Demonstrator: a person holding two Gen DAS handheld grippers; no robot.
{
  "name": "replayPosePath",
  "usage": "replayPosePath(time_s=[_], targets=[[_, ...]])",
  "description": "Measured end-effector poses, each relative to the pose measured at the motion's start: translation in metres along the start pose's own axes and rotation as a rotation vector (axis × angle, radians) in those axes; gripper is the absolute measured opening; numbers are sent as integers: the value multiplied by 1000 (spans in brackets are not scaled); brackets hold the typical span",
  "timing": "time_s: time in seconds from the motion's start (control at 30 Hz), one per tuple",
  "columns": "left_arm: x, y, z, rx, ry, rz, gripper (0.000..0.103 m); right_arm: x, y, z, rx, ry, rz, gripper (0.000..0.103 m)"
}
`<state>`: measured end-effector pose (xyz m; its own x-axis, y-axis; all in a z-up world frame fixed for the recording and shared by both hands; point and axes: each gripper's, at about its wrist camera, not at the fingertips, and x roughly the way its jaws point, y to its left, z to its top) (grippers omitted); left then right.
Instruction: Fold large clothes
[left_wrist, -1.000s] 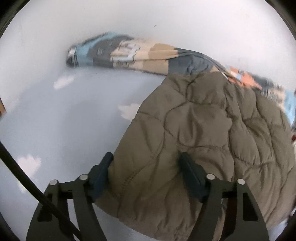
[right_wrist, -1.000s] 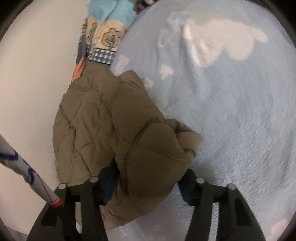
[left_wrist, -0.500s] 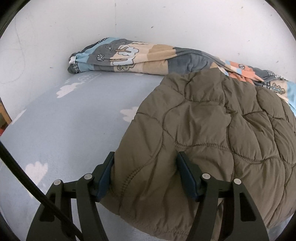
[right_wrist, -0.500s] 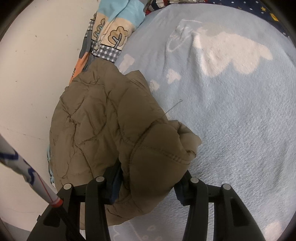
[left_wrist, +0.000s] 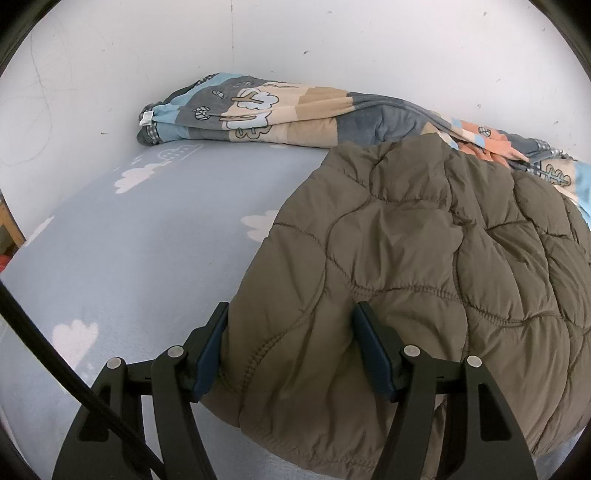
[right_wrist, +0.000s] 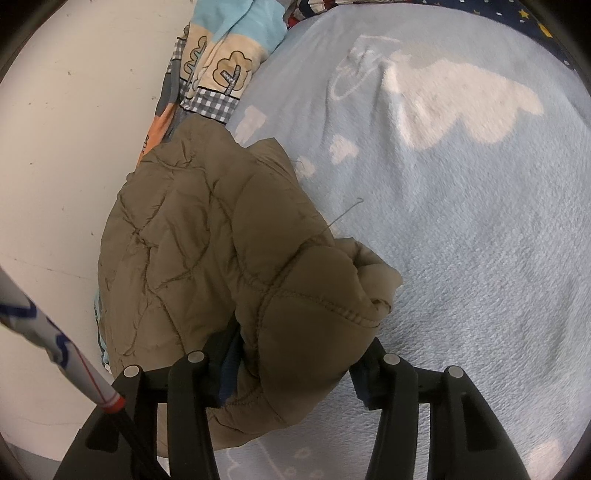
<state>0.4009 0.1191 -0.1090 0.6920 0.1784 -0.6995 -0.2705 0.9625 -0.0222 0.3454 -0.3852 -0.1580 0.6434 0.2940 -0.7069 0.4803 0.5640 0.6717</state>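
Mid-fold: olive quilted puffer jacket (left_wrist: 424, 266) bunched on light-blue cloud-print bedsheet (left_wrist: 147, 266), clamped by left gripper (left_wrist: 291, 347); right gripper (right_wrist: 295, 363) opening around it. Flattening and squaring outstanding.

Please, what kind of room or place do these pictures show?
Most likely a bedroom, on a bed pushed against a wall. A light blue sheet with white clouds covers the soft surface, a patterned blanket lies bunched along the white wall, and a brown quilted jacket lies on the sheet.
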Motion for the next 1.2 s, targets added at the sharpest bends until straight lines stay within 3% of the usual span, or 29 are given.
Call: replayPosePath(time_s=[0.3, 0.4, 0.53, 0.63, 0.73, 0.87, 0.9, 1.03, 1.13, 1.2], targets=[[-1, 6, -1, -40, 40, -10, 71, 1, -2, 0, 2, 2, 0, 57], [-1, 31, 4, -203, 143, -71, 77, 2, -3, 0, 7, 2, 1, 58], [6, 81, -17, -535, 248, -211, 86, 2, -7, -2, 21, 5, 5, 61], [20, 93, -33, -650, 316, -297, 86, 0, -6, -3, 21, 4, 2, 62], [31, 94, -41, -716, 325, -369, 87, 0, -6, -4, 23, 3, 1, 63], [40, 87, -37, -630, 284, -391, 87, 1, -6, -4, 20, 3, 0, 64], [36, 84, -36, -606, 268, -385, 79, 0, -5, -5, 10, -1, -2, 62], [7, 52, -14, -362, 154, -277, 47, -3, 14, -6, -98, -39, -53, 43], [-18, 25, -10, -218, 72, -168, 42, -10, 40, -15, -243, -83, -148, 34], [-35, 15, -9, -170, 41, -135, 42, -17, 53, -22, -321, -110, -195, 31]])
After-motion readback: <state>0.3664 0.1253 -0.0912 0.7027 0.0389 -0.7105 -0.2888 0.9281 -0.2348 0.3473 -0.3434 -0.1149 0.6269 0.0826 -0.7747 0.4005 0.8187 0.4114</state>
